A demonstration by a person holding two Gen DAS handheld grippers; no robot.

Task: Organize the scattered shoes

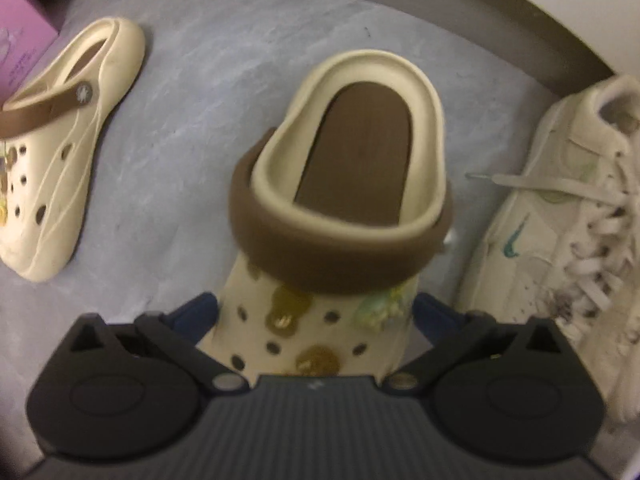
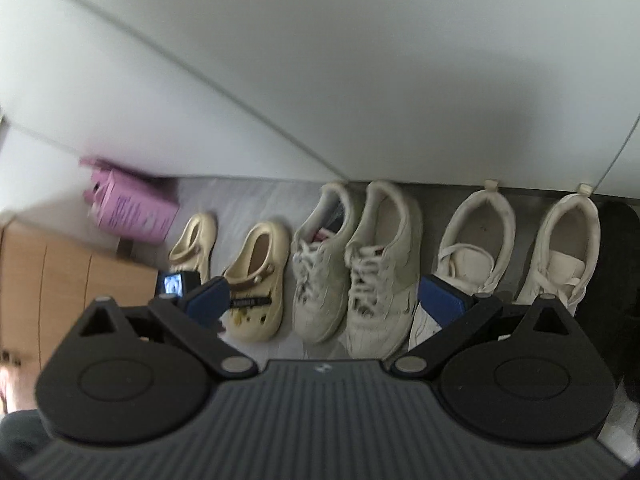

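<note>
My left gripper (image 1: 316, 312) is shut on the toe of a cream clog (image 1: 344, 184) with a brown strap and charms, heel pointing at the wall. The matching clog (image 1: 68, 148) lies apart at the left, angled. In the right wrist view both clogs show, the held one (image 2: 256, 276) and its mate (image 2: 194, 240), beside a pair of white sneakers (image 2: 352, 264) and a second white pair (image 2: 516, 248) lined along the wall. My right gripper (image 2: 324, 300) is open and empty, held back above the row.
A pink box (image 2: 132, 208) stands left of the clogs, by a brown cardboard box (image 2: 60, 280). A white sneaker (image 1: 560, 224) lies close right of the held clog. The wall base (image 1: 480, 4) runs just behind the heels. A dark object (image 2: 616, 280) sits at far right.
</note>
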